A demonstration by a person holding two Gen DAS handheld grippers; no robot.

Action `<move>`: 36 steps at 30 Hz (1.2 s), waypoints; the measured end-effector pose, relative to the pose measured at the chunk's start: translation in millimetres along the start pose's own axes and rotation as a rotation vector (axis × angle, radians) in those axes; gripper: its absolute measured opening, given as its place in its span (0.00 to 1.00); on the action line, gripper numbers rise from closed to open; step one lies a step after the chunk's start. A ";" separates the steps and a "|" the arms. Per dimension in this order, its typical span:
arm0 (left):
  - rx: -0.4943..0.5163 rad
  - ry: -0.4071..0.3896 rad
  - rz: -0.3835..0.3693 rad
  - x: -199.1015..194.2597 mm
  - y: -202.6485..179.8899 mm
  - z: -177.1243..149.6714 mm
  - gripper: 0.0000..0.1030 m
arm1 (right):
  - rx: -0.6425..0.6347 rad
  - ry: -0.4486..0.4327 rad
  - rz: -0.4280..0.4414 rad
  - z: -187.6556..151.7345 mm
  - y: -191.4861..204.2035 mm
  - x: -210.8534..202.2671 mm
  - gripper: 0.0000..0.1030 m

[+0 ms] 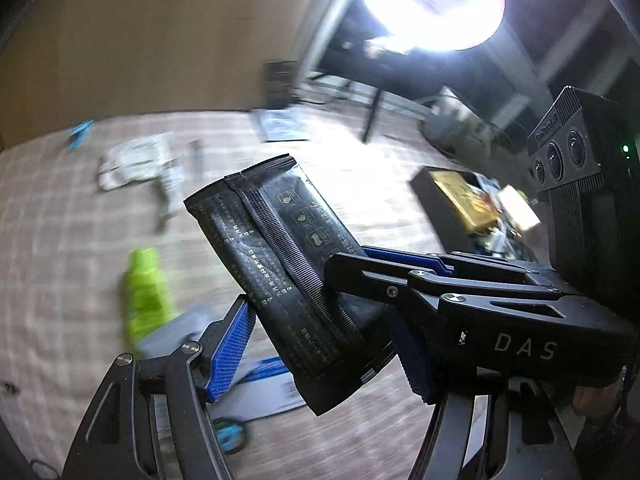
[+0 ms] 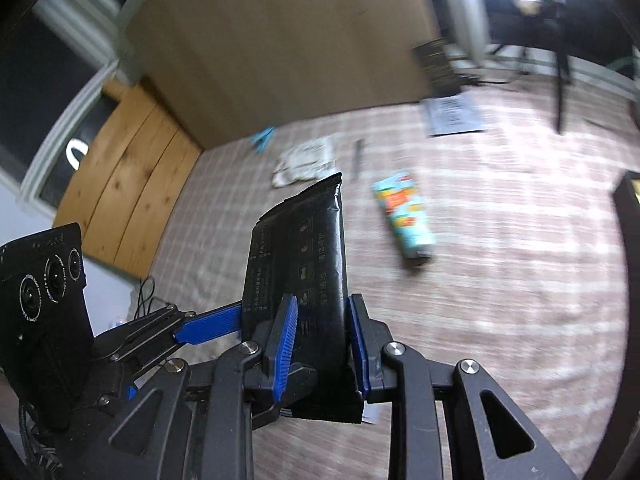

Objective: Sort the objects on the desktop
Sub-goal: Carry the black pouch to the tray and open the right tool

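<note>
While the right gripper (image 2: 322, 344) clamps the black packet (image 2: 298, 256), the left gripper (image 1: 320, 348) (blue-padded) stands spread around it

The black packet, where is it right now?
The black packet is off the checked cloth, clamped upright in the right hand-held gripper, with the left hand-held gripper beside it, its pads around it.

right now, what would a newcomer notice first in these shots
A black foil packet held up mid-frame, clamped in the right gripper, with the left gripper around it too. Behind it, on the checked cloth, lies a colourful tube; in the left view, a lime-green bottle.
</note>
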State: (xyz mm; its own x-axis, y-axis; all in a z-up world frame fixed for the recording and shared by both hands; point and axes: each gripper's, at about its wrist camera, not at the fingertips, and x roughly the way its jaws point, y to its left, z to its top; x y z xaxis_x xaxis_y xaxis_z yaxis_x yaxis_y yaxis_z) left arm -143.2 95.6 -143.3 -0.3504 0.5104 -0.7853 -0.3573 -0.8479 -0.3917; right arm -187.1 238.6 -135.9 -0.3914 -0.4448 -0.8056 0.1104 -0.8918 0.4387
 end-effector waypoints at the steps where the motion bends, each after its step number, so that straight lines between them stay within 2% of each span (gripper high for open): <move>1: 0.023 0.006 -0.013 7.3 -14.2 4.6 0.68 | 0.019 -0.017 -0.009 -2.6 -11.9 -9.7 0.23; 12: 0.265 0.086 -0.156 95.9 -179.7 42.8 0.68 | 0.252 -0.167 -0.122 -47.3 -156.1 -108.9 0.23; 20: 0.404 0.135 -0.198 160.4 -279.2 65.9 0.68 | 0.412 -0.248 -0.174 -63.6 -248.0 -157.8 0.23; 27: 0.447 0.176 -0.194 204.3 -321.7 82.7 0.68 | 0.499 -0.273 -0.175 -61.9 -309.9 -173.9 0.23; 32: 0.478 0.185 -0.187 224.9 -337.3 89.5 0.70 | 0.499 -0.261 -0.238 -52.7 -321.3 -175.5 0.29; 36: 0.445 0.197 -0.200 229.4 -331.6 93.9 0.70 | 0.503 -0.266 -0.239 -56.8 -325.2 -183.2 0.41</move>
State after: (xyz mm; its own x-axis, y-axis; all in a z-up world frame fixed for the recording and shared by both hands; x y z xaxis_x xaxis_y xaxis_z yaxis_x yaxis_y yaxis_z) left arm -186.4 507.4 -148.5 -0.0837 0.5831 -0.8081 -0.7486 -0.5721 -0.3352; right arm -99.5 605.5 -153.6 -0.5739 -0.1440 -0.8062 -0.4273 -0.7871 0.4448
